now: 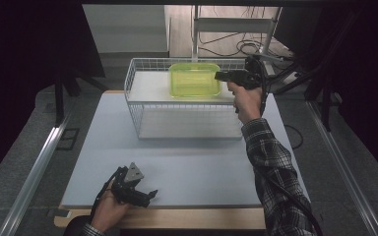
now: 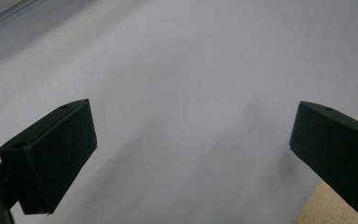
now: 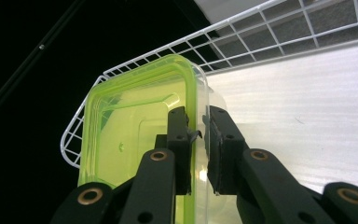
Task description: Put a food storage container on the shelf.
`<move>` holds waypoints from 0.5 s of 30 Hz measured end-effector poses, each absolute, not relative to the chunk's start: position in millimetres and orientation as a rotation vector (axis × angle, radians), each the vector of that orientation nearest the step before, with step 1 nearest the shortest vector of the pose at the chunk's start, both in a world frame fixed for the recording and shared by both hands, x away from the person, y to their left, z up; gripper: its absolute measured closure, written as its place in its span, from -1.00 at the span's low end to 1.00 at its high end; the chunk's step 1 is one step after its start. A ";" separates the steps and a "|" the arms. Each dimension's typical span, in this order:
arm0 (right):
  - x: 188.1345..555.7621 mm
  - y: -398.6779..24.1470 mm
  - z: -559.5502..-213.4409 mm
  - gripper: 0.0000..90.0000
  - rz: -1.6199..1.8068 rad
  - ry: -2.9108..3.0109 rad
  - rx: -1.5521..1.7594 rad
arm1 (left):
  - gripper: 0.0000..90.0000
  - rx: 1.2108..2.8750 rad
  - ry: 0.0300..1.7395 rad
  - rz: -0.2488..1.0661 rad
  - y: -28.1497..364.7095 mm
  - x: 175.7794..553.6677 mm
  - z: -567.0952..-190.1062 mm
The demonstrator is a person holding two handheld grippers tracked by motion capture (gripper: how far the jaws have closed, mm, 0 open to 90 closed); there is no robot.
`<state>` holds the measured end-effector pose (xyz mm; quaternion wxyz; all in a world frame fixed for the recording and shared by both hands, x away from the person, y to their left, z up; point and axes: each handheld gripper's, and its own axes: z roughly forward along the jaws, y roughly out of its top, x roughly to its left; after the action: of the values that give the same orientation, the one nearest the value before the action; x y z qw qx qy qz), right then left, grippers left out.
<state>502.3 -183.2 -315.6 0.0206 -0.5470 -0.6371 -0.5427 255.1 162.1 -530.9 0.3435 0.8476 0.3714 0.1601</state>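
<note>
The green container is clamped at its rim by the right gripper over the top shelf of the wire rack, the left gripper is rested released on the table, so placement appears in hand, and a level lowering is judged necessary next.

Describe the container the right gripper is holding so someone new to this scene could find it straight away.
Start at the white wire basket at the far side of the grey table. On its upper shelf, toward the right, sits a box with the right gripper shut on its rim. It is translucent yellow-green plastic with rounded corners, the one brightly coloured thing there.
</note>
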 end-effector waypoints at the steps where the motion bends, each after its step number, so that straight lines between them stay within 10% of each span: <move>1: 502.3 -182.5 -315.4 0.77 -1.683 -1.987 -1.696 | -0.99 2.204 0.965 0.416 162.1 255.2 -530.9; 15: 507.9 -175.5 -315.5 0.64 -1.654 -2.135 -1.741 | -0.99 2.209 0.963 0.412 162.0 255.3 -531.5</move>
<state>507.9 -175.5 -315.5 -0.0358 -0.5415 -0.6640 -0.5143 255.3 162.0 -531.5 0.3415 0.8492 0.3702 0.1585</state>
